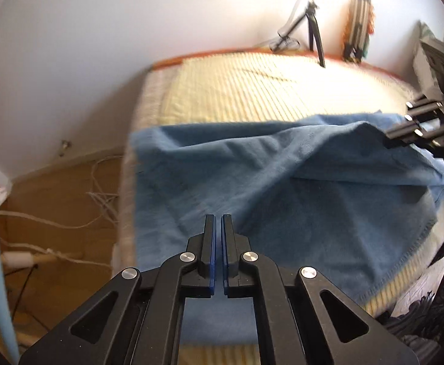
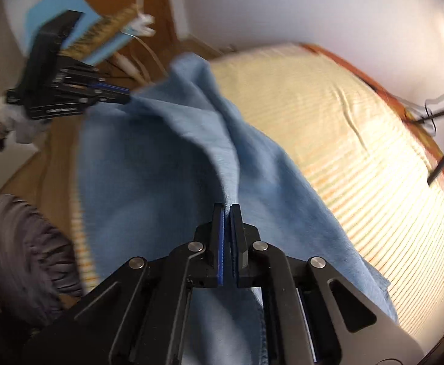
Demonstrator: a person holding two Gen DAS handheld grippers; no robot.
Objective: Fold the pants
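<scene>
The place was a bedroom in a home. A bed [image 1: 252,91] with a yellow striped cover and an orange-brown wooden frame [image 2: 383,85] stood against plain white walls [image 1: 85,45]. Beside the bed there was a wooden floor [image 1: 63,194] with a baseboard, and loose white cords [image 1: 54,225] lay on it. A wooden door [image 2: 161,3] was seen in the right wrist view. A black tripod [image 1: 313,24] stood at the far edge of the bed.
</scene>
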